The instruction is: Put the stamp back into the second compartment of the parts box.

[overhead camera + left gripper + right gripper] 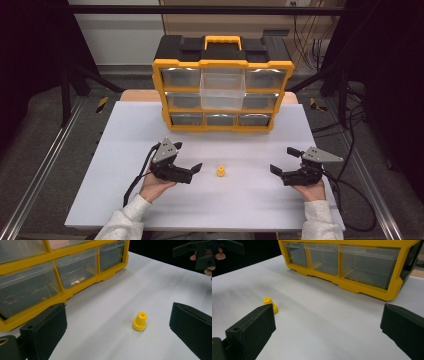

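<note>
Yellow plastic peg [220,171] upright, between left claw [189,158] and right claw [283,159], untouched

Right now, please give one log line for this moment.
left gripper: open, free | right gripper: open, free | yellow part: upright on mat, between both | middle drawer: pulled out

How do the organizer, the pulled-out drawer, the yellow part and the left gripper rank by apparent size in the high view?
1. organizer
2. pulled-out drawer
3. left gripper, roughly drawer-sized but nearer the camera, so 2 and 3 are unsure
4. yellow part, clearly smallest
</note>
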The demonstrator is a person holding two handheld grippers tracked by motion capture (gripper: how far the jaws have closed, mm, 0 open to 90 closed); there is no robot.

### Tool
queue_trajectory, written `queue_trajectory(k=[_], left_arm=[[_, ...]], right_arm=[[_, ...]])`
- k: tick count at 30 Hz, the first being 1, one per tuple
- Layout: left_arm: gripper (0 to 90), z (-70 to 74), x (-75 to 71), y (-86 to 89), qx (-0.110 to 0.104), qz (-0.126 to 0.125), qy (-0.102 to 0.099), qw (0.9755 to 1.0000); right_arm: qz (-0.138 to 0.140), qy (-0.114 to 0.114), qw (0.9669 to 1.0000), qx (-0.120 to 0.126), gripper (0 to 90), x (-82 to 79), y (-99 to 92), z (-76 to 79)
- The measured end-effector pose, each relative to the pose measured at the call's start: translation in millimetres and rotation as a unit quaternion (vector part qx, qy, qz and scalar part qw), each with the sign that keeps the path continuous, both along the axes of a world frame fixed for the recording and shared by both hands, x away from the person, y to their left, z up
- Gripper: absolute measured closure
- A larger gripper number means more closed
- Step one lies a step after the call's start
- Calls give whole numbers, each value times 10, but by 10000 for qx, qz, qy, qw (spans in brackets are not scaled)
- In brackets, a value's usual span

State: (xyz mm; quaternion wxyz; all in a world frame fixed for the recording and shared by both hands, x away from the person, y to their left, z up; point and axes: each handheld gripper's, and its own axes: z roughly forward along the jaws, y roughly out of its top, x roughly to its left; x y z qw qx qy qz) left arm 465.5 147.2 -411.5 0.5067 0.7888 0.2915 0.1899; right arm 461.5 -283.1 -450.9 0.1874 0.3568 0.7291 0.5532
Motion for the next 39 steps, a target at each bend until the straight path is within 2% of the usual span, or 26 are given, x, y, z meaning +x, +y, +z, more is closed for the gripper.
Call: queue_trajectory(k=[8,15,31,34,39], left_arm=[[6,15,19,-112,2,-60,7,10000],[6,1,57,-295,105,-155,-21,9998],[7,-100,151,-528,189,-287,138,9993],[6,-138,159,-578,251,-317,101,9991],[6,-210,179,-638,329,-414,222,9984]], right_arm=[[5,17,10000,-4,3,-2,0,0],[9,0,10000,-16,3,-6,-6,4],[-15,-9,10000,-10,3,-11,-11,-2],[-13,-6,10000,-5,3,-13,-14,0],[-14,-14,10000,-18,3,-7,-13,-5]])
